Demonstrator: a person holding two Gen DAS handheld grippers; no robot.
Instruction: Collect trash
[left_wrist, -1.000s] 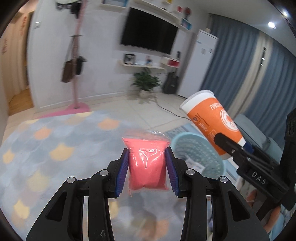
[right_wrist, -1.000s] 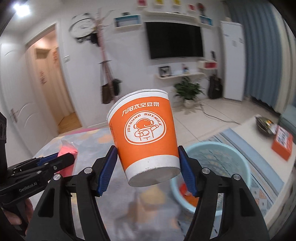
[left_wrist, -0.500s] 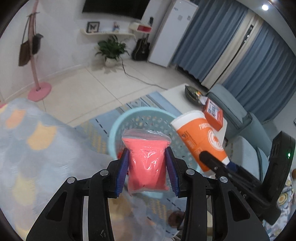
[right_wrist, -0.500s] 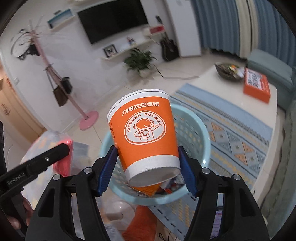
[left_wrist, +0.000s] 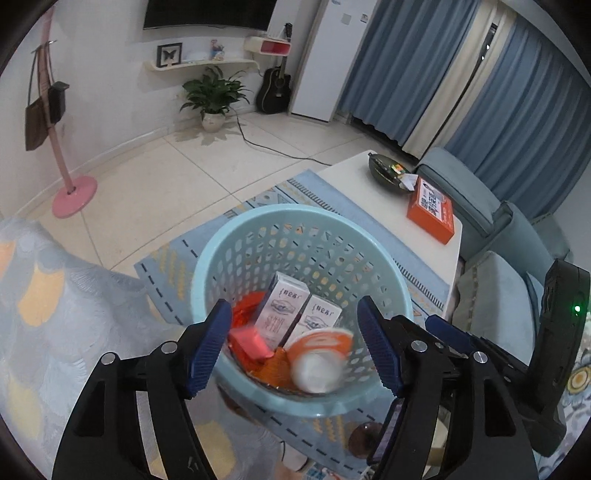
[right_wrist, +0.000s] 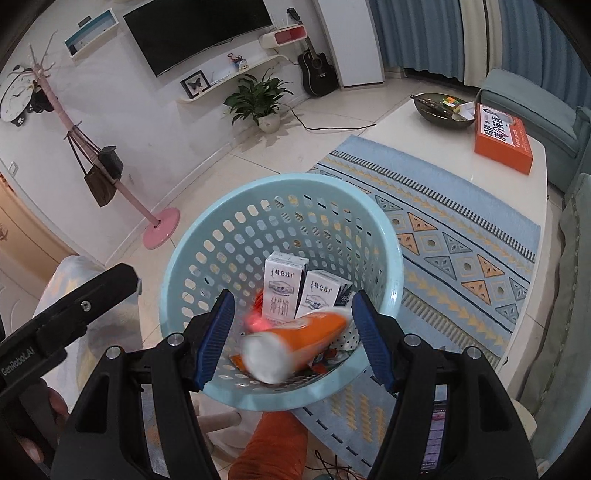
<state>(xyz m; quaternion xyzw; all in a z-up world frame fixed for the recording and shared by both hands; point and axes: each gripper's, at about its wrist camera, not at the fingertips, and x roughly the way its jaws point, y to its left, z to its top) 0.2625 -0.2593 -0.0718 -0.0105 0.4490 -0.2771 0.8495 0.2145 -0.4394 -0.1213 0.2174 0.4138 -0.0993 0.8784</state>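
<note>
Both grippers hang over the light-blue basket (left_wrist: 258, 225), jaws apart. Left gripper (left_wrist: 293, 349) has just been opening, nothing between its pads; red packet (left_wrist: 249, 341) lies in the basket. Right gripper (right_wrist: 291, 339) grips nothing; orange cup (right_wrist: 295, 341), blurred, on its side among two milk cartons (right_wrist: 284, 284).

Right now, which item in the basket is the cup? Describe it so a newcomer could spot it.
Find the pale blue perforated basket on the patterned rug. Inside, in front of two white milk cartons, is the orange paper cup, tipped over with its white base towards the camera. It is the only round item there and is motion-blurred.
</note>
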